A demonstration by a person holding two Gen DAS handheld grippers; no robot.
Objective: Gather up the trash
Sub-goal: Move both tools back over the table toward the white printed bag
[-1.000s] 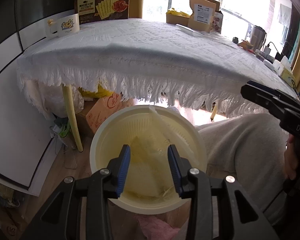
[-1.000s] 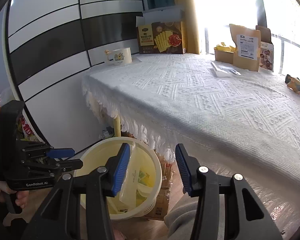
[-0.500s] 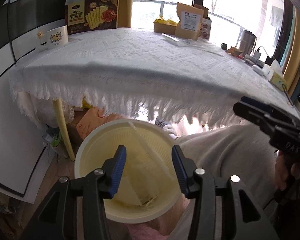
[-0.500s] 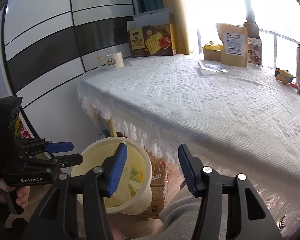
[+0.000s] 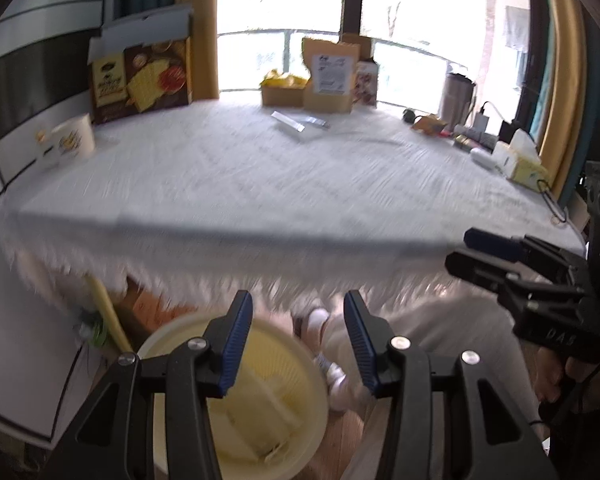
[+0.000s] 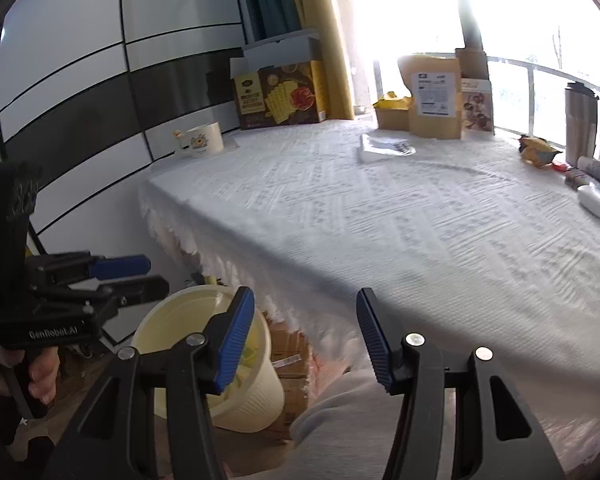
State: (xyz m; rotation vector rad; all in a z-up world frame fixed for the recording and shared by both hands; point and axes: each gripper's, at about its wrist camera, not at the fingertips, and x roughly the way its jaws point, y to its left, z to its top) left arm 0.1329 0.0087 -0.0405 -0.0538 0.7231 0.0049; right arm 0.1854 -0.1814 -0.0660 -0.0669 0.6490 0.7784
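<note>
A pale yellow waste bin [image 5: 300, 364] stands on the floor under the table's near edge, with plastic wrappers inside; it also shows in the right wrist view [image 6: 172, 320]. My left gripper [image 5: 298, 312] is open and empty, above the bin's far rim. My right gripper [image 6: 306, 306] is open and empty, in front of the table edge. A flat clear wrapper [image 5: 298, 122] lies on the white tablecloth near the back, also seen in the right wrist view [image 6: 384, 148]. An orange crumpled wrapper [image 6: 538, 151] lies at the right.
The white fringed tablecloth [image 6: 380, 208] covers the table. On it stand a cracker box [image 6: 280, 96], a paper cup [image 6: 200, 140], brown pouches [image 6: 436, 100], a steel tumbler [image 6: 580, 120] and a tissue box [image 5: 520, 160]. My legs in grey trousers [image 5: 432, 344] are under the table.
Both grippers have risen and tilted up from the bin towards the tabletop. The bin has dropped low in both views. Both grippers stay open and empty.
</note>
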